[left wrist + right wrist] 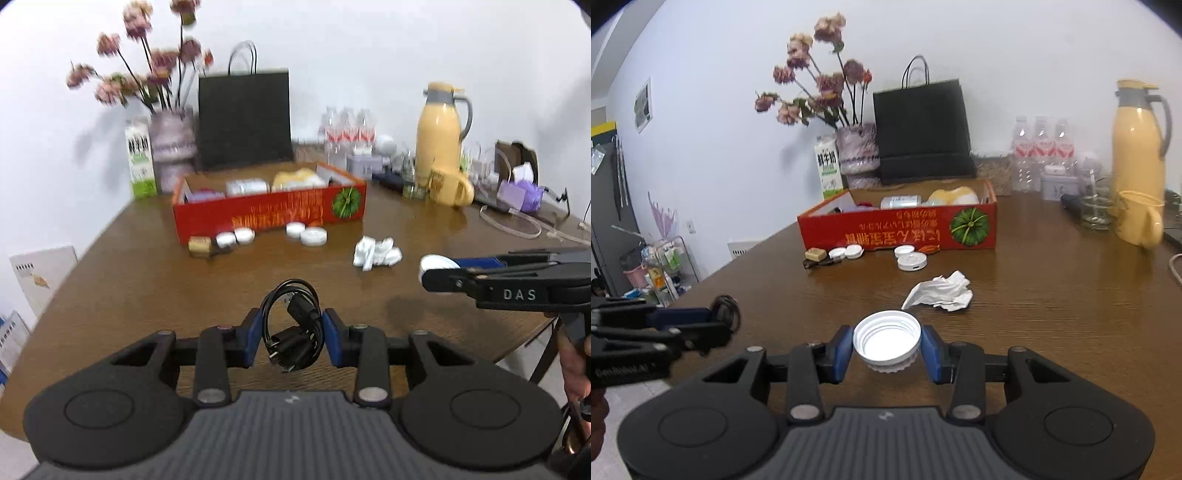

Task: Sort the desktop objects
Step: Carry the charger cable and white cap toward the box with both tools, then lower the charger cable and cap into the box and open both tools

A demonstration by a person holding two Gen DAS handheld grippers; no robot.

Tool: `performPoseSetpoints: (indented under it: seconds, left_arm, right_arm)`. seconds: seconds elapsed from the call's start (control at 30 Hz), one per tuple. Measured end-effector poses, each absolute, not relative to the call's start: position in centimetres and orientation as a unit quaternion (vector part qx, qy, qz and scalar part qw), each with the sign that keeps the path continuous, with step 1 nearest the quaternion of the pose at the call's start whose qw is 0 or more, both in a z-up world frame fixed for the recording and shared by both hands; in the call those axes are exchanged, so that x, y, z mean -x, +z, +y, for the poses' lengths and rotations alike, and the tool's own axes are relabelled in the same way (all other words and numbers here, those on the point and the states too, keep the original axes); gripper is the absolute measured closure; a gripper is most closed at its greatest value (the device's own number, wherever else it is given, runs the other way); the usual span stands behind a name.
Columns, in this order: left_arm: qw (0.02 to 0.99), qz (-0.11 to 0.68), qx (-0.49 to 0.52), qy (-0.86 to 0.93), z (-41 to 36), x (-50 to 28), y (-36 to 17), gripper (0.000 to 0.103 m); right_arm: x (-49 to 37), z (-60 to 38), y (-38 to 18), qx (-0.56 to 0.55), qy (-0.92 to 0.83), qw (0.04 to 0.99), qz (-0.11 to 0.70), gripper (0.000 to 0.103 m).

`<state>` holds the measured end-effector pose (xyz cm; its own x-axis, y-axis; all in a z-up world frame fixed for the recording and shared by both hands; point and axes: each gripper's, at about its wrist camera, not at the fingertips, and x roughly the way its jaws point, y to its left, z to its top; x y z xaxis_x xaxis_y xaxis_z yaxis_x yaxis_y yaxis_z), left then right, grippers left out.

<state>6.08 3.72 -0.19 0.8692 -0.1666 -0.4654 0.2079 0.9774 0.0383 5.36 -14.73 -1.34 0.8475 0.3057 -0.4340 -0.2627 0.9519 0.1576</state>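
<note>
The brown worktop (pixel 1034 295) carries the sorting job, and it looks partly done. The red box (pixel 897 230), far across the middle, already holds a white bottle (pixel 900 201), a yellow lump and a few smaller things, so it seems to be the collecting place.

Outside it, loose things remain. A crumpled white tissue (pixel 942 293) lies in the open middle, nearer than the box. Just in front of the box sit several small white caps (pixel 911 262), a small tan block (pixel 815 254) and a dark item beside it. The yellow jug, mug, bottles and other clutter along the far right edge may or may not belong to the job.

Two things are in transit. The left gripper (pixel 292 334) has its jaws pinching a coiled black cable (pixel 293 325), held above the near part of the worktop. The right gripper (pixel 886 349) has its jaws pinching a white screw lid (pixel 886 341), open side up, also clear of the surface and pointed toward the box.

Judging from this, both loads await dropping in, then the caps, block and tissue.
</note>
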Motion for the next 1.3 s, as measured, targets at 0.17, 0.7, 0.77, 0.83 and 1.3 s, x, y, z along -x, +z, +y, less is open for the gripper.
performPoseSetpoints:
  seconds: [0.17,0.7,0.77,0.83,1.3]
  left_arm:
    - [0.969,0.207,-0.039,-0.128,3.0,-2.7,1.8,0.067]
    - [0.966,0.228,-0.021,-0.120,2.8,-1.4,0.9,0.067]
    - [0.967,0.229,-0.018,-0.107,3.3,-2.2,1.0,0.067]
    - [0.969,0.228,-0.014,-0.091,4.0,-3.4,1.4,0.067]
    - [0.977,0.209,-0.013,-0.031,8.5,-24.5,8.0,0.066]
  right_arm:
    - [-1.4,-16.1,0.3,-0.033,0.142,0.962,0.231,0.064]
    - [-0.2,-15.5,-1.1,-0.045,0.156,0.952,0.260,0.064]
    - [-1.0,-15.2,-1.0,-0.041,0.154,0.953,0.258,0.064]
    - [-2.0,-14.7,-0.4,-0.026,0.160,0.956,0.245,0.064]
    - [-23.1,-11.3,8.8,-0.011,0.179,0.967,0.181,0.064]
